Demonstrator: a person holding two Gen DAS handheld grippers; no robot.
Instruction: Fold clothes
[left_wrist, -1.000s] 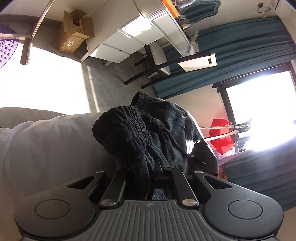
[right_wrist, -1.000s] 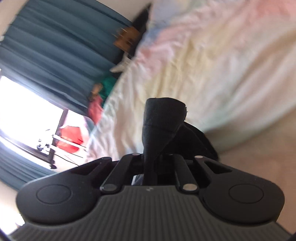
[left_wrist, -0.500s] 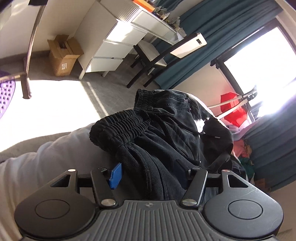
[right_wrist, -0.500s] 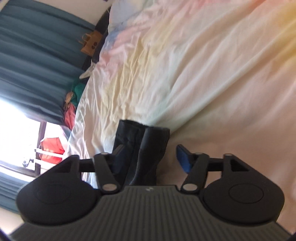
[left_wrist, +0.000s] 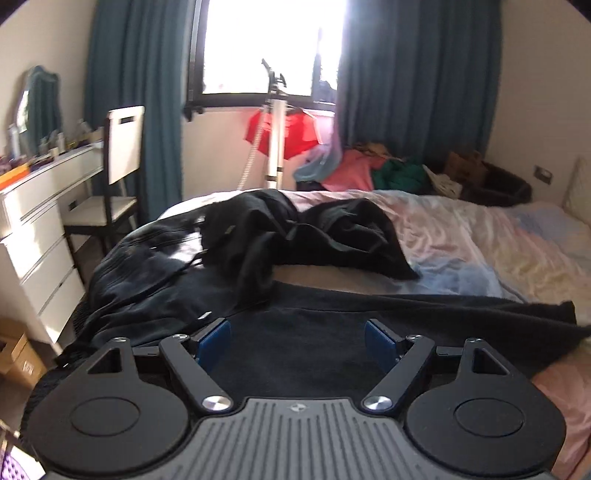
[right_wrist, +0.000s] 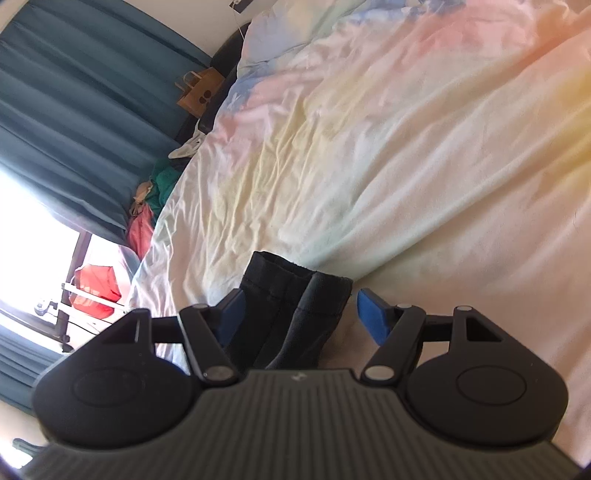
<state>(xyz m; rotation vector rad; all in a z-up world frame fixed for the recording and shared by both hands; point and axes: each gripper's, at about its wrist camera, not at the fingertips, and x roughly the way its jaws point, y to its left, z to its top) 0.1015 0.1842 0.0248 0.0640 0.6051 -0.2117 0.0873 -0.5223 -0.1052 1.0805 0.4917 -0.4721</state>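
The left gripper (left_wrist: 297, 341), a black two-finger claw with blue pads (left_wrist: 213, 339), hangs with its jaws spread wide and nothing between them, just above a flat black garment (left_wrist: 332, 332) that lies stretched across the near edge of the bed (left_wrist: 498, 243), a wide mattress covered with a wrinkled pastel sheet in pink, yellow and pale blue. Farther onto the bed from that garment, a crumpled heap of black clothes (left_wrist: 295, 229) rests on the sheet, and more dark fabric spills over the bed's corner nearest the white chest of drawers (left_wrist: 33, 236). A white-backed chair (left_wrist: 122, 158) on dark legs stands between the drawers and the bed. Beyond the bed's far side stand teal curtains (left_wrist: 413, 81), a bright window (left_wrist: 269, 44), a red cloth (left_wrist: 288, 133) hanging on a pale stand, and a pile of pink and green clothing (left_wrist: 376, 171). The right gripper (right_wrist: 299, 314) is likewise parted, gripping nothing; the folded end of a black trouser leg (right_wrist: 291, 306) lies on the bed between its blue pads (right_wrist: 371, 314), closer to the left-hand pad, though whether it touches that pad cannot be told. A brown paper bag (right_wrist: 201, 94) sits past the bed's far edge.
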